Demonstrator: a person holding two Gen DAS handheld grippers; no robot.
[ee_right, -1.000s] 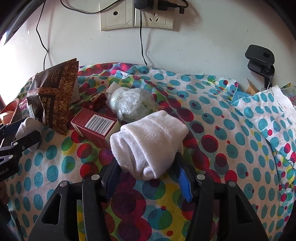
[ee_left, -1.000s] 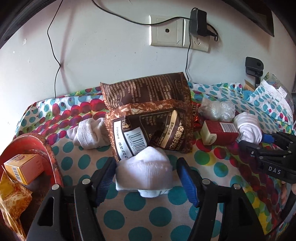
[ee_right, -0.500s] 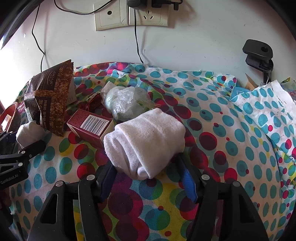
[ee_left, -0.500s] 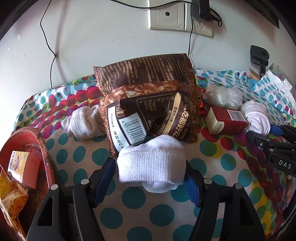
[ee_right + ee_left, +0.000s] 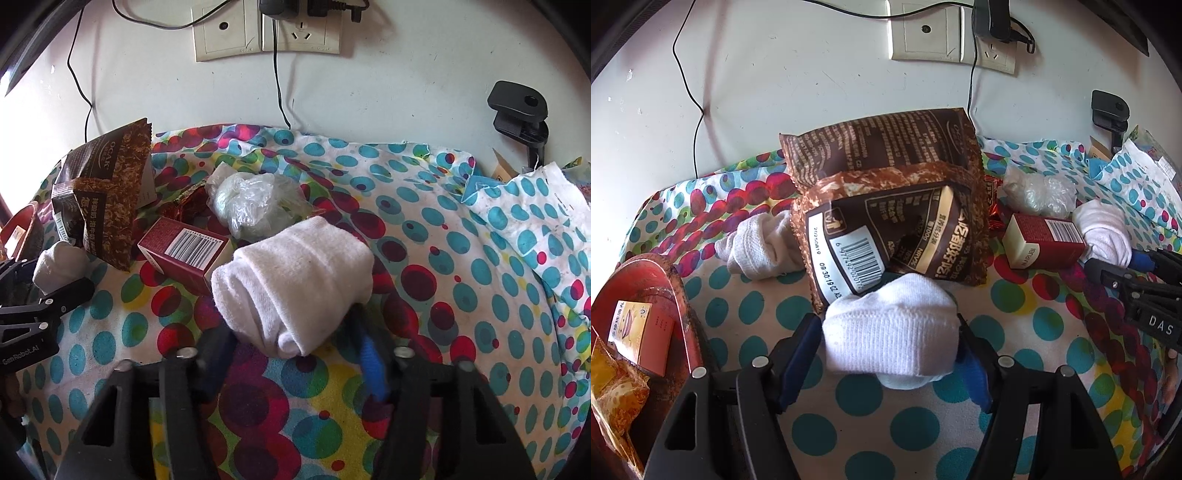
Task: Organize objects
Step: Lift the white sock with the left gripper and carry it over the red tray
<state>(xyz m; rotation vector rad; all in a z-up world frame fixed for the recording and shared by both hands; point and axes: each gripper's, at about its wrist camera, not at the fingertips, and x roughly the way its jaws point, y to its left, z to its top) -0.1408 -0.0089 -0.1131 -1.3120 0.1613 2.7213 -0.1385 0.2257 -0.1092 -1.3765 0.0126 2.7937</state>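
Two sock rolls: one per tongs.
Left tongs (image 5: 890, 354): pinching ribbed white sock roll (image 5: 892, 334).
Right tongs (image 5: 295, 354): just closing, pinching plain white sock roll (image 5: 295, 284) (beside red box (image 5: 184, 251)).
Surface: dotted cloth (image 5: 443, 258).

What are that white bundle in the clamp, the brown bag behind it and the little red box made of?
White bundle: soft knitted fabric, likely cotton; ribbed weave shows, looks like a rolled sock.
Brown bag: glossy plastic film, probably; crinkled, with highlights and serrated sealed edges.
Red box: printed cardboard by its look; sharp folded corners, a barcode, slight sheen.
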